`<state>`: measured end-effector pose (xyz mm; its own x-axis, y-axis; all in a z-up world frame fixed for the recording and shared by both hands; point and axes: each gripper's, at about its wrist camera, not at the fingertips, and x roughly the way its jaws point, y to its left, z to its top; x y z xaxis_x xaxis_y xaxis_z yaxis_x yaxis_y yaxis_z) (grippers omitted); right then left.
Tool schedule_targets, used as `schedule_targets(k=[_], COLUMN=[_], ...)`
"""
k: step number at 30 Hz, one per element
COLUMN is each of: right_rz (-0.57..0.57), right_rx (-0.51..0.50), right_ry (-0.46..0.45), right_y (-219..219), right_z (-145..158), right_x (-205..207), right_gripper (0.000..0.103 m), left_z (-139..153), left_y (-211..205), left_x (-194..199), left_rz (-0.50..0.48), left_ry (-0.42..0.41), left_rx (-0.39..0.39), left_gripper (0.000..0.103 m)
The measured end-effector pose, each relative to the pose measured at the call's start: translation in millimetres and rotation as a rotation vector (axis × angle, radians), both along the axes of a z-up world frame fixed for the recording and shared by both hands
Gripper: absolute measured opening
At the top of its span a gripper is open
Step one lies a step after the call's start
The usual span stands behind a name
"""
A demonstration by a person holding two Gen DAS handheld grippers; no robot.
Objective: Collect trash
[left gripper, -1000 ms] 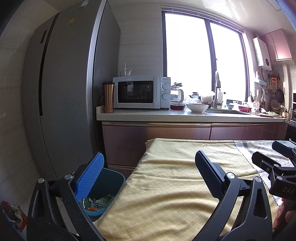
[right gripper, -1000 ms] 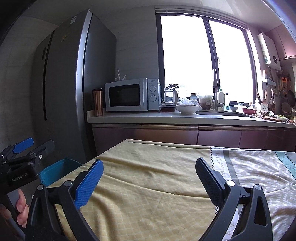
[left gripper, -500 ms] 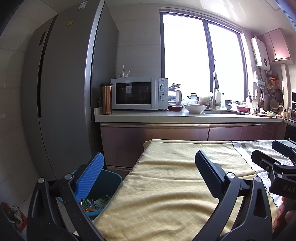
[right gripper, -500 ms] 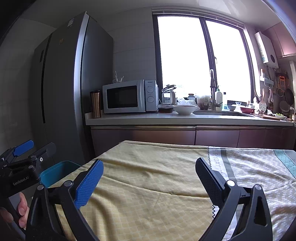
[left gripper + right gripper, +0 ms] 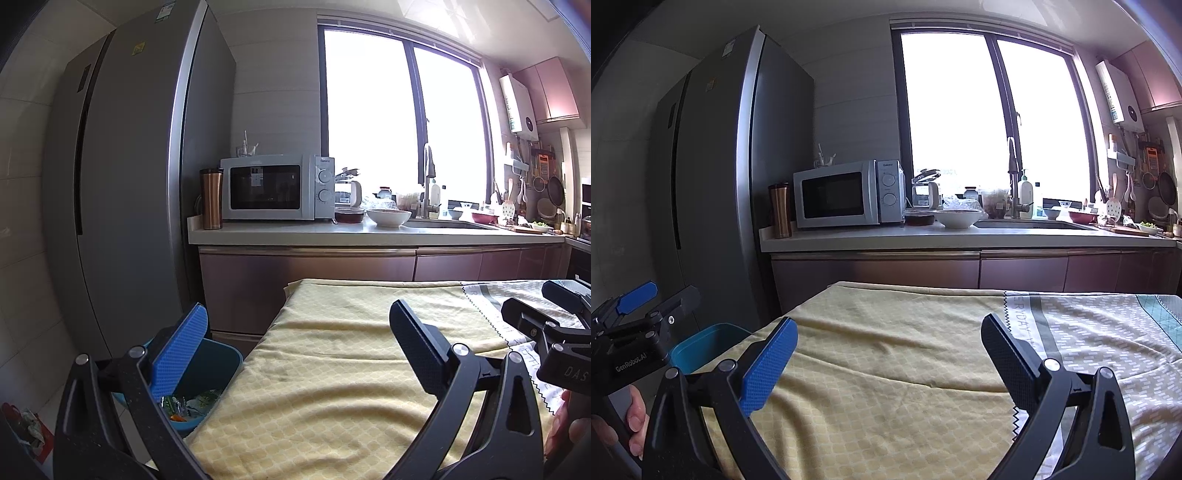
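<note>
Both views sit slightly lower than before; my left gripper [image 5: 295,347] and right gripper [image 5: 888,354] spread wide, empty, blue bin [image 5: 218,363] holding wrappers [image 5: 188,404] beside tablecloth [image 5: 332,369].

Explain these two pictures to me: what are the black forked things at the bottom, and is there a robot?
No robot: a person holds a hand tool in each hand, each with a two-finger claw and a camera looking along its fingers. One picture comes from the left claw, the other from the right claw. Both are open and hold nothing. Each also shows up at the edge of the other's picture. Below them lies a table under a yellow tablecloth, with nothing visible on it. Beside the table's left edge stands a blue bin with wrappers inside. Behind is a kitchen counter with a microwave.
</note>
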<state>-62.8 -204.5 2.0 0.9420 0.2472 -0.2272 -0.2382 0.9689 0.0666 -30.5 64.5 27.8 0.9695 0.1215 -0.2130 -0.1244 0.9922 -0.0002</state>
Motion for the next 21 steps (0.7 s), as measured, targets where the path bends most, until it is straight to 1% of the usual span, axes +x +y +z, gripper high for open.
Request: schedule_targets(k=[21], right_rz=[-0.002], right_rx=[0.005], right_ry=[0.003], right_y=[-1.3], right_z=[-1.4], right_x=[1.0], right_gripper=[0.096], left_z=[-0.6], left_y=[0.2], left_x=[-1.0], left_rz=[0.000], left_ry=[0.000], left_rx=[-0.005], left_gripper=[0.097])
